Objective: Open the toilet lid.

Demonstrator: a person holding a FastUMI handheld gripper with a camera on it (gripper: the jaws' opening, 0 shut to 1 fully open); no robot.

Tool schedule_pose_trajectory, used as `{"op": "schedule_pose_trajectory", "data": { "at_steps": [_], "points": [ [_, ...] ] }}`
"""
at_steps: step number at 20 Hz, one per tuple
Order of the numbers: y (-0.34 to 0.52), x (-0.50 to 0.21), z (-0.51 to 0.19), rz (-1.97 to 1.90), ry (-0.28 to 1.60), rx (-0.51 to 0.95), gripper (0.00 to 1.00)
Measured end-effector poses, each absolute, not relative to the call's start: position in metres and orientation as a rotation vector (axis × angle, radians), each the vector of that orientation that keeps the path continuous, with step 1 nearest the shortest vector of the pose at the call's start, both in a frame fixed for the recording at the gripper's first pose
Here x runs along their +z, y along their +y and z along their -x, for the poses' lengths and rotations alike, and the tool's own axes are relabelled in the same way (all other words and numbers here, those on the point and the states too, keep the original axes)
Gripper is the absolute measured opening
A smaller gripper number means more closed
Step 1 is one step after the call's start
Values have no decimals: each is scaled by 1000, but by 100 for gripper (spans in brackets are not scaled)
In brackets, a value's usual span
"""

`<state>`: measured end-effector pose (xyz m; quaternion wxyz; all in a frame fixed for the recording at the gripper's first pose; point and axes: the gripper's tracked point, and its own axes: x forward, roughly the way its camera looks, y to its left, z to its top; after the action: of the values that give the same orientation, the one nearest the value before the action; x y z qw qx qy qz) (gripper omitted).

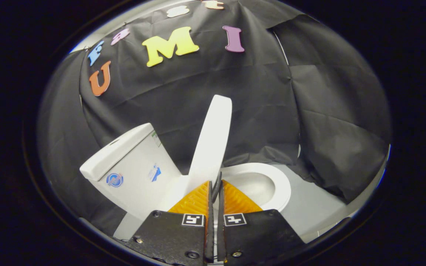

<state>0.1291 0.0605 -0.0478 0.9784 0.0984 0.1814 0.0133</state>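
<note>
The toilet lid [213,140] is white, smooth and oval, seen nearly edge-on. It is raised well off the bowl, standing steeply and tilted slightly away from the cistern, its free end uppermost against the black cloth wall. Its lower part runs down to just ahead of the gripper [215,186], whose orange fingers are closed almost together at the lid's lower edge; whether both pads press on it cannot be told. The toilet [261,184] is white ceramic, its seat ring and bowl exposed beside the lid. The cistern [131,166] stands on the lid's other side.
</note>
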Motion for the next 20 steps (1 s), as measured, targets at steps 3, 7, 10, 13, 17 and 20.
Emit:
{"op": "schedule_pose_trajectory", "data": {
  "at_steps": [3, 7, 10, 13, 17, 20],
  "points": [
    [71, -43, -128, -178, 355, 35, 7],
    [83, -39, -129, -120, 340, 26, 7],
    [91, -37, -128, -79, 325, 18, 7],
    [101, -34, -128, -72, 322, 29, 7],
    [112, -32, -129, -56, 314, 34, 7],
    [121, -30, -128, -40, 309, 40, 7]
  ]
}}
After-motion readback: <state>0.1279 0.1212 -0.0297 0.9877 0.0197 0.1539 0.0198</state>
